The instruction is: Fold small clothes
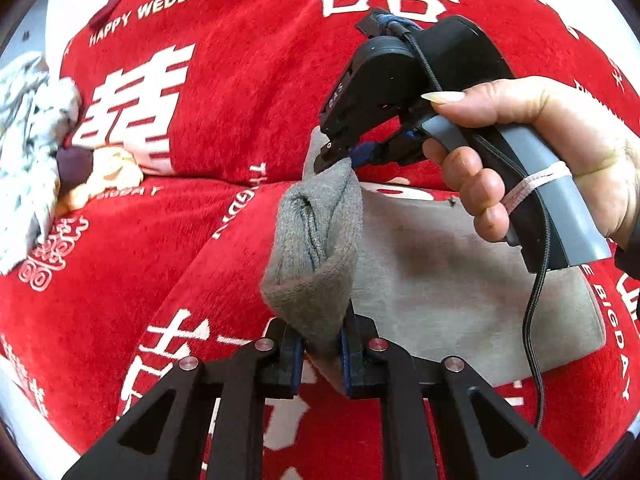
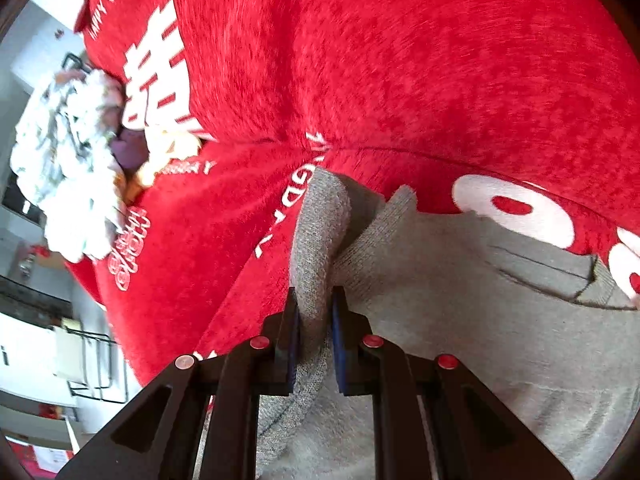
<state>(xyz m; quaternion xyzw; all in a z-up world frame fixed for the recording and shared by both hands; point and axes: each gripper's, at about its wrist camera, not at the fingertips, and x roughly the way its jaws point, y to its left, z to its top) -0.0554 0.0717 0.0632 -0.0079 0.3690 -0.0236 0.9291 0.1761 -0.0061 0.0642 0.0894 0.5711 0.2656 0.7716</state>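
Landmark for everything here: the grey garment [image 1: 440, 280], which lies mostly flat on the red blanket [image 1: 240, 100] with white wedding lettering.

Far left of the garment, well apart from it, you have a heap of other small clothes [image 1: 28, 152], white patterned with something purple and yellow tucked in. It sits out of the way, probably the waiting pile, so the folding area stays free.

At the garment's left edge, your left gripper [image 1: 320, 356] has its jaws clenched on a pinched ridge of the grey cloth. The edge stands up off the blanket between the two grips. That looks like the start of a fold: you raise one side so it can travel over the flat part.

Further along that same raised edge, your right gripper [image 2: 314, 340] also has its jaws clamped on the grey fabric. The left view shows its tip biting the far end of the ridge, your hand [image 1: 520, 152] wrapped round the handle. Two grips on one edge keep it straight.

Right of the grippers, the rest of the garment rests on the blanket, not yet folded.
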